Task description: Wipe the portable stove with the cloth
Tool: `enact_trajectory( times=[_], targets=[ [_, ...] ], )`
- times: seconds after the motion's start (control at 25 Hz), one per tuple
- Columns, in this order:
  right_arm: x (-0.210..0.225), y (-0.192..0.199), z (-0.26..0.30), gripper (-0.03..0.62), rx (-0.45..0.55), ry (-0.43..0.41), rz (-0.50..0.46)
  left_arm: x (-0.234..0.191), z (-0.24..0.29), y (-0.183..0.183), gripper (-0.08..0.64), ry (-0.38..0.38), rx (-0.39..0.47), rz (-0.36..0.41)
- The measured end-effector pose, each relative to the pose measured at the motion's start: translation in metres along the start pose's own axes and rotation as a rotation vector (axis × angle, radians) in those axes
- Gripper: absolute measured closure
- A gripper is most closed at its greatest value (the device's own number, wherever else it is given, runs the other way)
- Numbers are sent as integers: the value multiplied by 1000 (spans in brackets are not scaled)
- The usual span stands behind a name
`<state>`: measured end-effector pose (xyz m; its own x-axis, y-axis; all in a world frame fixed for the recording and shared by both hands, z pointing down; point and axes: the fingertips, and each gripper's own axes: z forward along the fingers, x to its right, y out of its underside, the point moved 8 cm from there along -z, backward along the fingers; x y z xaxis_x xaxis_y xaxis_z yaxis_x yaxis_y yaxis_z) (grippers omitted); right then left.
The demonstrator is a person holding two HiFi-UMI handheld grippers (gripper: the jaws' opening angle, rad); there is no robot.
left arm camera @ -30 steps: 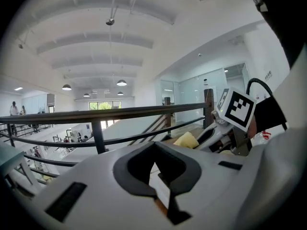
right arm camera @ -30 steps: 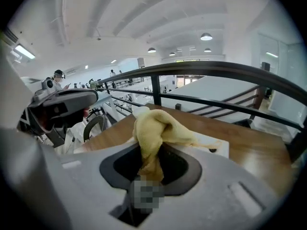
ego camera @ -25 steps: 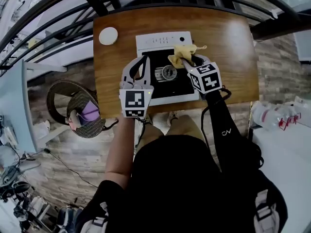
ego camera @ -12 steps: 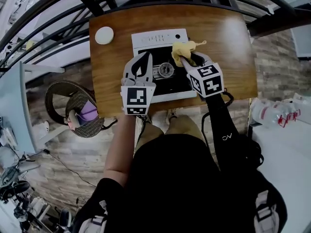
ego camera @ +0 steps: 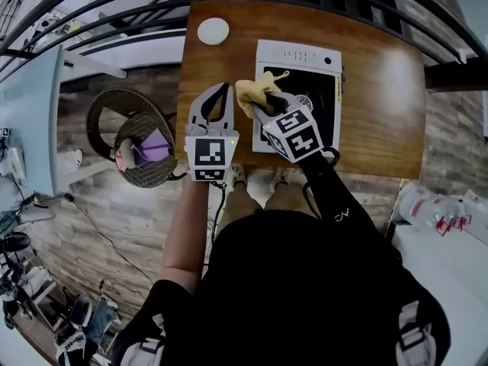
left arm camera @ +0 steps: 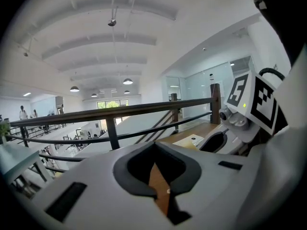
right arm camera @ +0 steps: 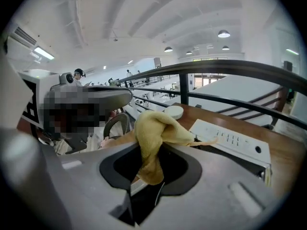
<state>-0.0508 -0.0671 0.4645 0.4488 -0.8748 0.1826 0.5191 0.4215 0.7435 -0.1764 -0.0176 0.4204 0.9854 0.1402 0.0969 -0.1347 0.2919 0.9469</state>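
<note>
The portable stove (ego camera: 299,55), white with a black top, sits on the wooden table (ego camera: 381,90). My right gripper (ego camera: 261,107) is shut on the yellow cloth (ego camera: 254,91), which is bunched at the stove's left edge. In the right gripper view the cloth (right arm camera: 153,126) hangs from the right gripper (right arm camera: 149,152), with the stove's white panel (right arm camera: 232,140) beyond. My left gripper (ego camera: 219,91) hovers over the table just left of the stove. It is shut with nothing in it, as the left gripper (left arm camera: 154,146) also shows in its own view.
A white round disc (ego camera: 213,30) lies at the table's far left corner. A wicker chair (ego camera: 126,147) holding a purple thing stands on the floor left of the table. A black railing (ego camera: 114,6) runs behind the table. A plastic bag (ego camera: 438,208) lies at the right.
My right gripper has dragged the cloth from the stove's back middle to its left edge. The left gripper has come off the stove's front left to the bare table beside it.
</note>
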Motion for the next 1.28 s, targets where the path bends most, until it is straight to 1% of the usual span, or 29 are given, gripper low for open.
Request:
enact_trajectory(
  times=[0.08,0.16,0.2,0.28,0.4,0.52,0.64,0.72,0.8,0.88,1.0,1.12,1.28],
  targets=[
    [-5,4,4,494,-16,-13,-14,1,0,3,555,-7,-3,-3],
    [-2,9,1,494,-23,-3,-16,7,3,3,555,-3,-5,22],
    [2,12,-3,494,-23,6,-12,12,6,2,555,7,-4,33],
    [11,18,-15,494,-15,34,4,24,12,-1,555,44,3,32],
    [33,37,-43,494,-23,104,34,46,25,-6,555,104,12,23],
    [61,66,-79,494,-34,190,106,75,40,-11,555,164,14,29],
    [88,91,-115,494,-24,267,183,105,52,-19,555,224,27,39],
    [100,105,-134,494,-15,290,228,125,57,-24,555,265,37,49],
    [103,114,-144,494,-4,281,261,143,61,-28,555,303,41,64],
    [101,116,-148,494,23,273,271,156,63,-30,555,329,42,77],
    [96,105,-152,494,122,236,287,162,61,-31,555,338,42,86],
    [86,93,-152,494,197,176,262,158,56,-29,555,319,42,85],
    [65,65,-146,494,282,83,236,134,43,-30,555,256,48,71]
  ],
)
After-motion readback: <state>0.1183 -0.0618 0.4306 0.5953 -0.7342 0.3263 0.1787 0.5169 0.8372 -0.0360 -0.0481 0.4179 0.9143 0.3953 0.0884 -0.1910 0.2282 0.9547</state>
